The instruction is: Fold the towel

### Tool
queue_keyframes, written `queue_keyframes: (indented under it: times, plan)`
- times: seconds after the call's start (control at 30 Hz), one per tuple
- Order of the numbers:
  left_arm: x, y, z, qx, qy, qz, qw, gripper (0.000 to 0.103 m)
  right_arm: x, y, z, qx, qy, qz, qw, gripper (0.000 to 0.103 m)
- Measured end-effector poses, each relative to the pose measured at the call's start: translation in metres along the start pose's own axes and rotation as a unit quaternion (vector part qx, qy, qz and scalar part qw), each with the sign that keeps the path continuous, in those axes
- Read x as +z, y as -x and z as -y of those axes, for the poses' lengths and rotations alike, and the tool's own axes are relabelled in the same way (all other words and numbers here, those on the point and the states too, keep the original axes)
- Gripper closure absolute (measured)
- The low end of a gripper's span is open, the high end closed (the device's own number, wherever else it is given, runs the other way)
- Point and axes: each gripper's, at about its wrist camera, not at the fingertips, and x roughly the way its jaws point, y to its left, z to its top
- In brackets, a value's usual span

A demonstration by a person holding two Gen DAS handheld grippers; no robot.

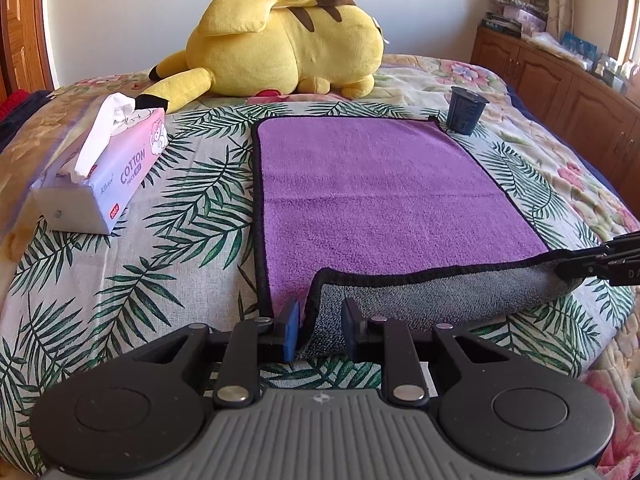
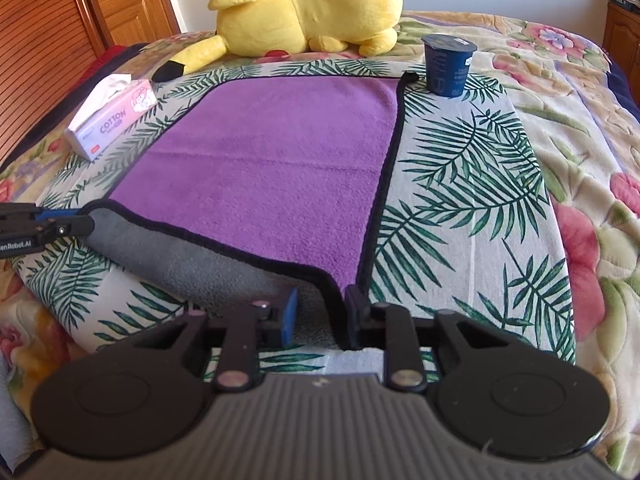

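Bedroom surface: a bed covered by a floral quilt (image 1: pixel 560 184), over which lies a pale cloth printed with green palm leaves (image 1: pixel 192 208). Wooden cabinets (image 1: pixel 560 84) stand along the wall beyond the bed.

Large yellow plush toy with brown stripes (image 1: pixel 288 52): it lies at the far side of the bed, beyond the leaf-print cloth.

Purple terry towel with black edging and a grey underside (image 1: pixel 376 184): it lies flat at the centre of the leaf-print cloth. Its near edge is lifted and turned over, so the grey underside faces the cameras.

Left gripper (image 1: pixel 320 330): the two blue-padded fingers stand apart, partly closed, with the near left corner of the towel between them. The right wrist view shows this gripper (image 2: pixel 80 220) pinching that corner.

Right gripper (image 2: pixel 320 312): the fingers stand at a similar gap, with the near right corner of the towel between them. The left wrist view shows this gripper (image 1: pixel 568 266) gripping that corner.

Pink and white soft pack of tissues (image 1: pixel 100 172): it rests on the cloth, left of the towel and apart from it.

Dark blue plastic cup with a sealed lid (image 2: pixel 448 66): it stands upright just beside the far right corner of the towel
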Motion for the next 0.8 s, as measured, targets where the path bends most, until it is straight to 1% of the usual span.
queue_keyframes:
  times: [0.1,0.13,0.17,0.4,0.6,0.8]
  plan:
    - [0.0,0.001,-0.002,-0.003,0.008,0.007,0.9999,0.103,-0.001,-0.001,0.0,-0.001,0.002,-0.002,1.0,0.083]
    - [0.001,0.002,-0.003,-0.004,0.012,0.011,0.9999,0.103,-0.001,-0.001,0.001,-0.009,0.0,0.0,1.0,0.085]
    - [0.001,0.003,-0.003,-0.004,0.014,0.013,0.9998,0.103,-0.001,-0.001,0.001,-0.011,-0.002,0.002,1.0,0.095]
    - [0.004,0.007,-0.001,-0.006,0.014,0.022,0.9996,0.103,0.001,0.003,0.002,-0.002,-0.001,0.019,1.0,0.098]
    - [0.008,0.016,0.004,-0.007,0.009,0.037,0.9992,0.103,0.005,0.01,0.001,0.003,-0.001,0.047,0.999,0.099]
    - [0.016,0.032,0.014,-0.013,-0.003,0.067,0.9977,0.103,0.007,0.015,0.001,0.007,-0.001,0.068,0.998,0.099]
